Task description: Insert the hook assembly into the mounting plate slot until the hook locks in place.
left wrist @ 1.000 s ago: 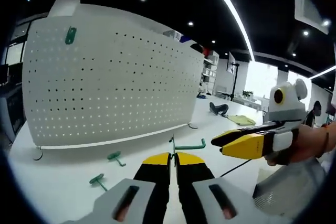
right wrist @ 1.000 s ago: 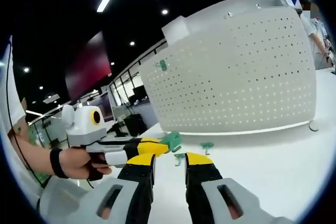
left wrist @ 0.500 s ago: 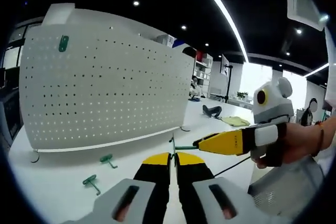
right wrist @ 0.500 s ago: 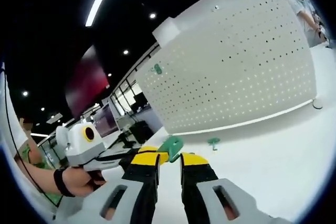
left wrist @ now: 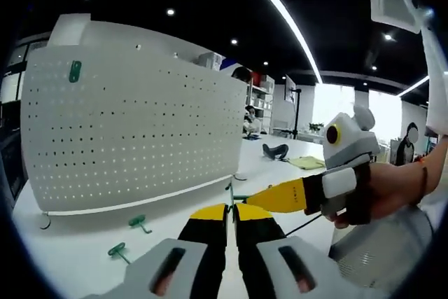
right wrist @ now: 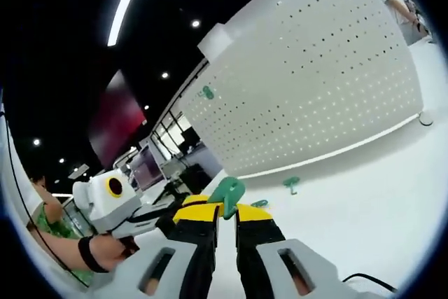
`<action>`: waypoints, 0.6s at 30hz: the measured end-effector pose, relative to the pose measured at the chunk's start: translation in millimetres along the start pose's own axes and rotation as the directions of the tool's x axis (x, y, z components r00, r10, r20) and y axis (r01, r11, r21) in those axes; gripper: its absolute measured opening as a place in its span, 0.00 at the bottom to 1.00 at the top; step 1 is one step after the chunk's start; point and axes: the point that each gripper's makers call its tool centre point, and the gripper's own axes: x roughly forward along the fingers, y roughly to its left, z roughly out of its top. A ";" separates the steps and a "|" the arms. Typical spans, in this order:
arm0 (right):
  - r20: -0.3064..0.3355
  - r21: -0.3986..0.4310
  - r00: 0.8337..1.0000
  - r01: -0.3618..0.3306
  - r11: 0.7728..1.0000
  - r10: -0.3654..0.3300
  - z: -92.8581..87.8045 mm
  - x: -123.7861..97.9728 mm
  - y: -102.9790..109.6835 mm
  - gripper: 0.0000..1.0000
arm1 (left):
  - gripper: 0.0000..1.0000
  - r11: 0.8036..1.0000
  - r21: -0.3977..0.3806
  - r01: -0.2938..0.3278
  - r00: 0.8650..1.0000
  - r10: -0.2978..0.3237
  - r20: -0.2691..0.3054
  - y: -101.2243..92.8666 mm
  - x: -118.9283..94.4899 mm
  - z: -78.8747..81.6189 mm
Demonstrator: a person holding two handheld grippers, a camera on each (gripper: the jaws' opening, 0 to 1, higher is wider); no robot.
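Observation:
The white perforated mounting plate [left wrist: 133,138] [right wrist: 315,89] stands upright on the white table, with one green hook [left wrist: 73,71] [right wrist: 206,92] hanging near its upper corner. My left gripper [left wrist: 229,208] is shut on the thin rod of a green hook assembly [left wrist: 234,194] held above the table in front of the plate. My right gripper [right wrist: 225,208] has its jaws drawn in on the green head of that same hook assembly [right wrist: 227,188]. In the left gripper view the right gripper [left wrist: 262,197] reaches in from the right, tips at the rod. The left gripper [right wrist: 164,211] shows at lower left.
Two loose green hooks [left wrist: 138,222] [left wrist: 116,250] lie on the table [left wrist: 77,243] before the plate's base; one hook [right wrist: 290,183] shows in the right gripper view. A person's hand [left wrist: 392,190] holds the right gripper. Desks and shelves stand far behind.
The right gripper has moved in toward the left gripper's tips and its jaws have narrowed from wide open onto the green hook. The left gripper stays shut on the hook.

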 end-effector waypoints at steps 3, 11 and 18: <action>0.016 -0.005 1.000 0.016 1.000 -0.016 3.5 -1.5 -0.7 0.05 | 0.03 1.000 0.000 0.012 1.000 -0.012 0.012 -2.3 0.7 1.6; 0.040 0.128 0.999 -0.015 0.992 0.010 6.9 -1.2 3.5 0.03 | 0.03 0.999 0.032 0.010 0.999 -0.012 0.049 -3.2 -0.7 6.8; 0.074 0.201 0.996 -0.057 0.978 0.043 11.8 -0.7 11.3 0.02 | 0.04 0.999 0.032 0.012 0.995 -0.015 0.102 -2.2 -5.9 15.8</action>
